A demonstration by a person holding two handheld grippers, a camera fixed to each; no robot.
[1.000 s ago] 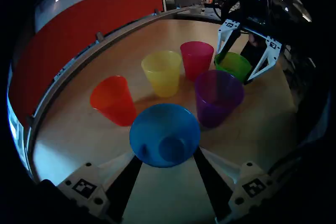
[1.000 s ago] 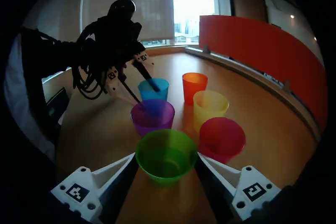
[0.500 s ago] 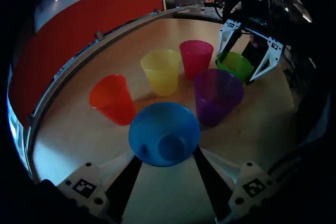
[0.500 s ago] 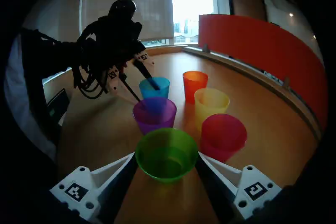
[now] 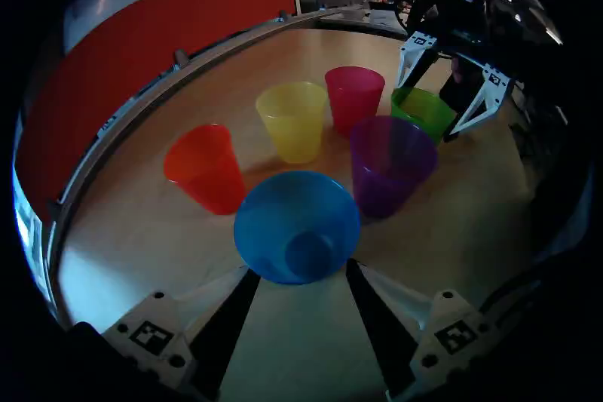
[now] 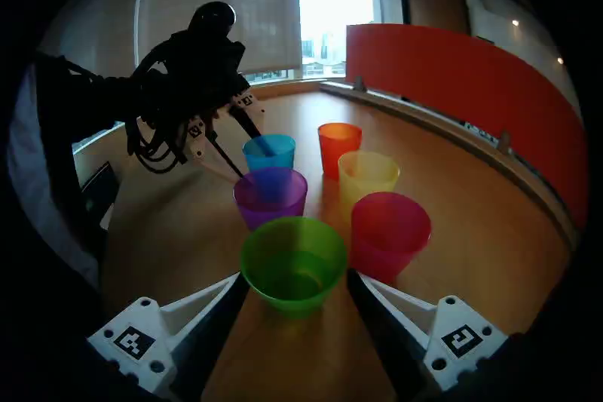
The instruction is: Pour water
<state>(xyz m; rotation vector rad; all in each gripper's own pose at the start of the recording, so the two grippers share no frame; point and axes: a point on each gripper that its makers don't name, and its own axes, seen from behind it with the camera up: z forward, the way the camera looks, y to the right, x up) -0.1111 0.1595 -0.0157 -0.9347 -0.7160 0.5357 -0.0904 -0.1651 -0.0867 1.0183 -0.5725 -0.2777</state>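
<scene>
The left gripper (image 5: 301, 270) is clamped on the blue cup (image 5: 296, 225): its two fingers (image 5: 218, 319) press against the cup's sides from left and right, opened no wider than the cup. The left gripper view looks straight down into that cup to its round base; I cannot tell whether it holds any liquid. The right gripper (image 6: 295, 276) grasps the green cup (image 6: 294, 262) in the same way, a finger (image 6: 392, 304) hard against each flank. The right gripper view looks into this cup, and a darker pool of water (image 6: 290, 285) lies in its lower part.

Each camera also catches the other tool from outside. In the left gripper view the right gripper stands at the far side of the table (image 5: 151, 228) with the green cup between its white fingers. In the right gripper view the left gripper is a dark shape on a person's arm (image 6: 90, 108), its fingers around the blue cup.

Between the two held cups stand four more, close together on the wooden table: the purple cup (image 5: 392, 161) just beside the blue one, then the orange cup (image 5: 202, 168), the yellow cup (image 5: 292, 117) and the pink cup (image 5: 354, 96), which stands next to the green one. A red panel (image 5: 151, 32) runs along the table's edge, and a bright window (image 6: 332, 2) sits behind the left gripper.
</scene>
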